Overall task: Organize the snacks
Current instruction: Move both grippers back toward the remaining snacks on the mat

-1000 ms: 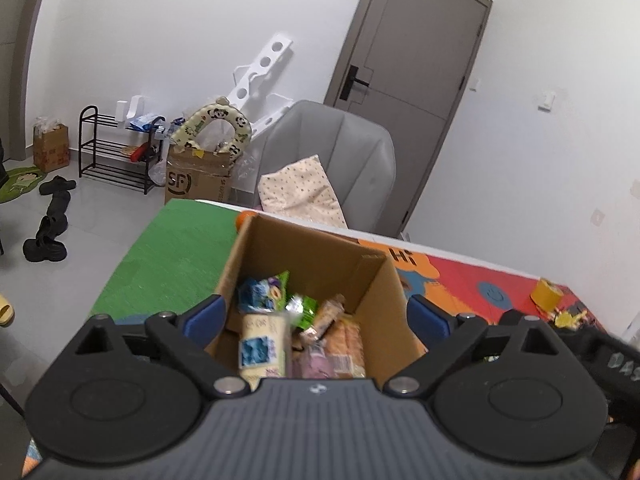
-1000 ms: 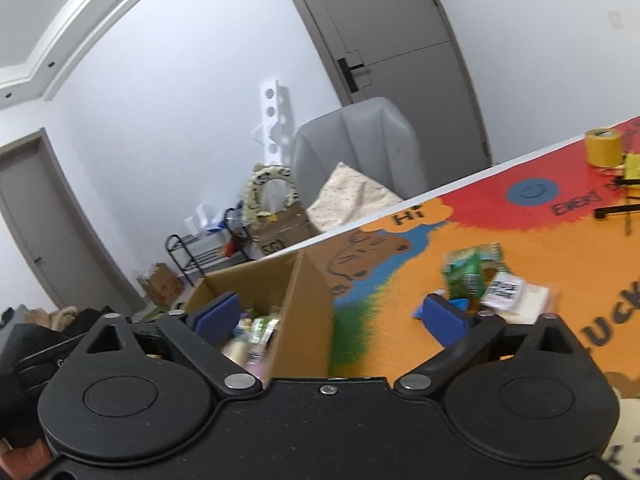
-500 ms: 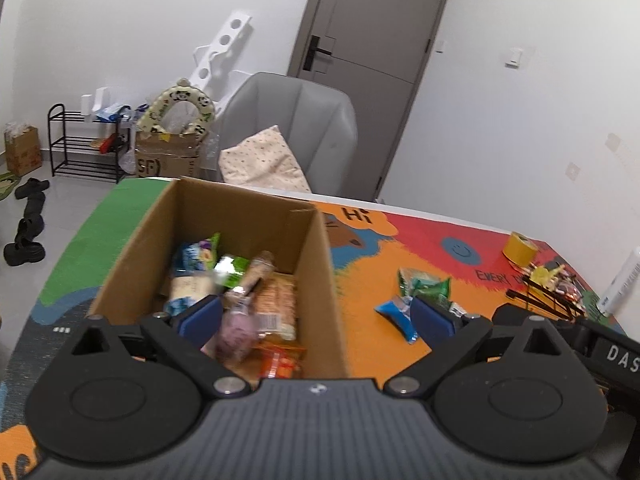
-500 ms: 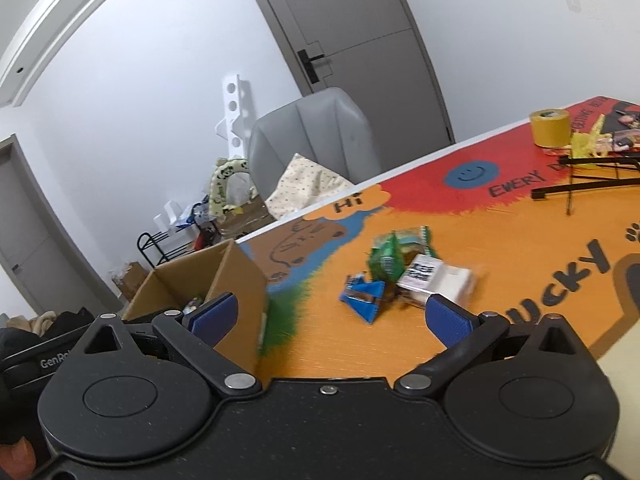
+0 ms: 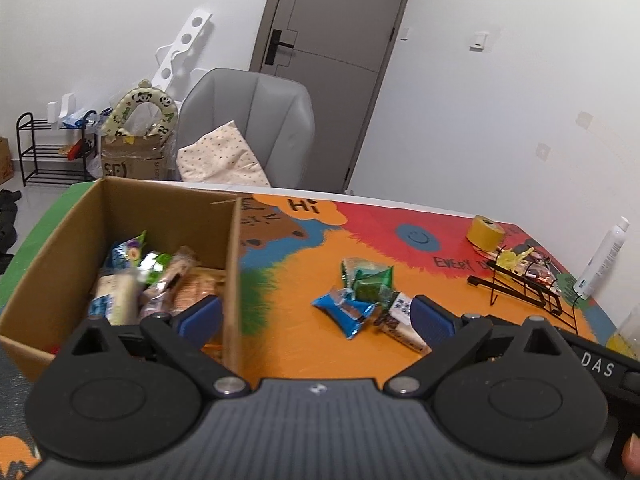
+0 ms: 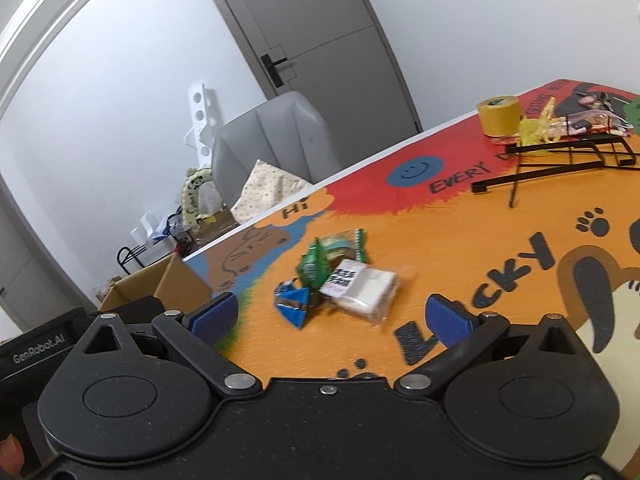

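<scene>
Your cardboard box point(image 5: 168, 216) already holds several snacks; a small pile of packets point(image 5: 368, 300) waits right of it. Both hand-held grippers gape empty.

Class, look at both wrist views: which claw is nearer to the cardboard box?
Left. The left claw hovers open at the cardboard box, one fingertip over its contents. The right claw, also open, faces the loose snack packets, with the box off to its left.

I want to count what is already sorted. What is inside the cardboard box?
Inside the cardboard box lie several snack packets: a blue one, a green one, brownish bars. The left claw hides the near part, and anything underneath is covered.
</scene>
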{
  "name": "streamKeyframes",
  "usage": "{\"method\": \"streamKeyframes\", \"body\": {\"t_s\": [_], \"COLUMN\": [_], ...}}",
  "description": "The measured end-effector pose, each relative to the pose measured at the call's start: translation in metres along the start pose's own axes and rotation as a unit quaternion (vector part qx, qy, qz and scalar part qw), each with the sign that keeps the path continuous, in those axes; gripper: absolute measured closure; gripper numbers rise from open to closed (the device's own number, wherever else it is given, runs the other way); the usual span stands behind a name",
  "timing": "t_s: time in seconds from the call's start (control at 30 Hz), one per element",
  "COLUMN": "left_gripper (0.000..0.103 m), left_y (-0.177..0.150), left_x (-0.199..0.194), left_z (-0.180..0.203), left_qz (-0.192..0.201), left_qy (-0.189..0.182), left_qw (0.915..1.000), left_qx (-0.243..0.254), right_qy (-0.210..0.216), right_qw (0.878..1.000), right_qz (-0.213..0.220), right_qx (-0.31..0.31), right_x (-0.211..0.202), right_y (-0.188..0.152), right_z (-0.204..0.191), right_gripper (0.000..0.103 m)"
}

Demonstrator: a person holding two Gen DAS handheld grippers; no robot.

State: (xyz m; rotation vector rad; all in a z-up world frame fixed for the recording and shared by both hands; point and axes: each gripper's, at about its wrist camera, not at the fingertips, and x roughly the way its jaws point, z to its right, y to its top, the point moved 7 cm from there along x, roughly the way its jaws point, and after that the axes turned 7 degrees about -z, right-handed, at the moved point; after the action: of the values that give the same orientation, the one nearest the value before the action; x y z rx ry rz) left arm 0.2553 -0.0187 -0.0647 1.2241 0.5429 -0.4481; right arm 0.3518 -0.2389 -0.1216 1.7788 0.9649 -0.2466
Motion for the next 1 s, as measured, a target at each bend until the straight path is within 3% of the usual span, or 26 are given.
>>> {"method": "streamKeyframes", "body": {"t_s": [0.2, 0.43, 0.77, 1.0], "left_gripper": [0.004, 0.006, 0.024, 0.037], "left_y": [0.002, 0.004, 0.017, 0.024], "left_x": [0.012, 0.033, 0.065, 0.093], "left_z": [0.018, 0.026, 0.029, 0.023], "left_qz": [0.004, 0.0, -0.005, -0.02], "left_qy": [-0.004, -0.009, 0.005, 0.015], "left_qw": [0.9999, 0.9998, 1.0, 0.9993], "left_qx": [0.016, 0.017, -0.003, -0.028], "right_qy": [0.001, 0.001, -0.049, -0.061], "right_qw": [1.0, 1.0, 0.998, 0.997], "right_qz": [-0.003, -0.013, -0.016, -0.038], "right_qx": [0.007, 0.024, 0.025, 0.021], "right_x": [0.008, 0.026, 0.059, 0.09], "right_y": [0.004, 0.012, 0.024, 0.028], "right_z": [0.013, 0.022, 0.025, 0.026], "right_gripper": [0.007, 0.007, 0.007, 0.011]}}
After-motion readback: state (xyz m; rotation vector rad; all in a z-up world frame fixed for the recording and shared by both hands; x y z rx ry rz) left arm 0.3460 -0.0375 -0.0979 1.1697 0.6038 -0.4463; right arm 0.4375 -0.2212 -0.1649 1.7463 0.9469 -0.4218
